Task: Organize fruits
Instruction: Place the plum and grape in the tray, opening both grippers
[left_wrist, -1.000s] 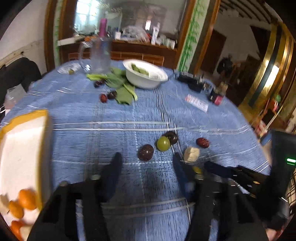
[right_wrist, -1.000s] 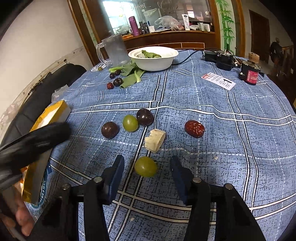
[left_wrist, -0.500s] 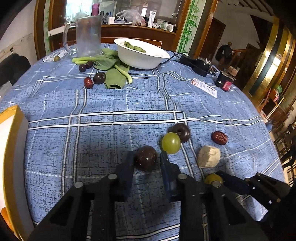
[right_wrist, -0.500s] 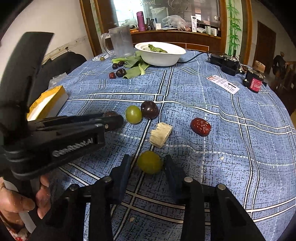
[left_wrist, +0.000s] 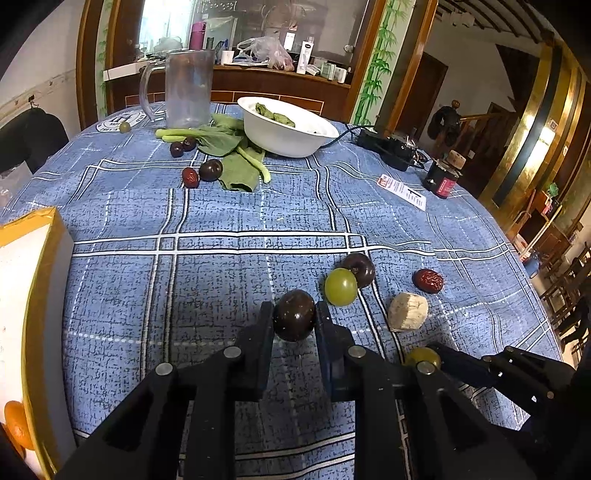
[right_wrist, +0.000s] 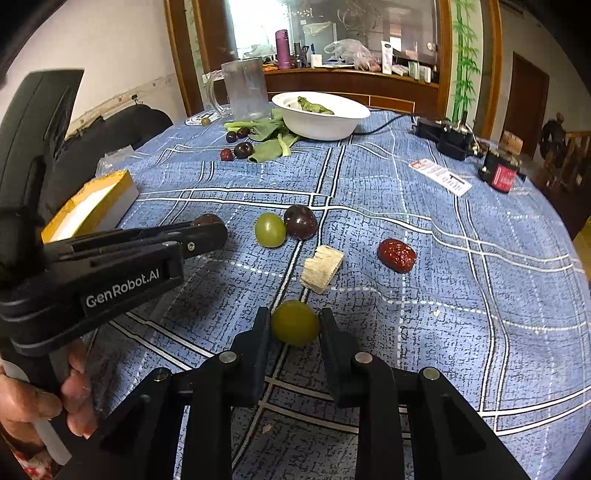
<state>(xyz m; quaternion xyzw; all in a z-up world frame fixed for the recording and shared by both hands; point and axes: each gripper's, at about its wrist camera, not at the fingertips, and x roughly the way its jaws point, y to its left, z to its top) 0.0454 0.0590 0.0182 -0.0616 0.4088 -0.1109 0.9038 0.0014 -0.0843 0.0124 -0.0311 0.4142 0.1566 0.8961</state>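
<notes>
My left gripper (left_wrist: 294, 309) is shut on a dark plum (left_wrist: 293, 321) resting on the blue checked tablecloth (left_wrist: 207, 280). The jaws of my right gripper (right_wrist: 295, 317) are closing and both pads touch a green grape (right_wrist: 295, 326) that sits on the cloth. Just beyond lie a second green grape (left_wrist: 340, 287), another dark plum (left_wrist: 360, 268), a red date (left_wrist: 427, 280) and a beige chunk (left_wrist: 408, 312). The right wrist view shows the left gripper (right_wrist: 212, 230) from the side, held by a hand (right_wrist: 33, 402).
A yellow-rimmed white box (left_wrist: 37, 295) with orange fruits (left_wrist: 16, 424) stands at the left edge. At the back are a white bowl (left_wrist: 288, 129), leafy greens (left_wrist: 236, 166), a clear pitcher (left_wrist: 188, 88), several small dark fruits (left_wrist: 210, 170), a black device (left_wrist: 391, 147) and a small jar (left_wrist: 441, 179).
Both grippers closed in on their fruits: the left around the dark plum, the right around the green grape. The left gripper moved forward and down to the plum.
</notes>
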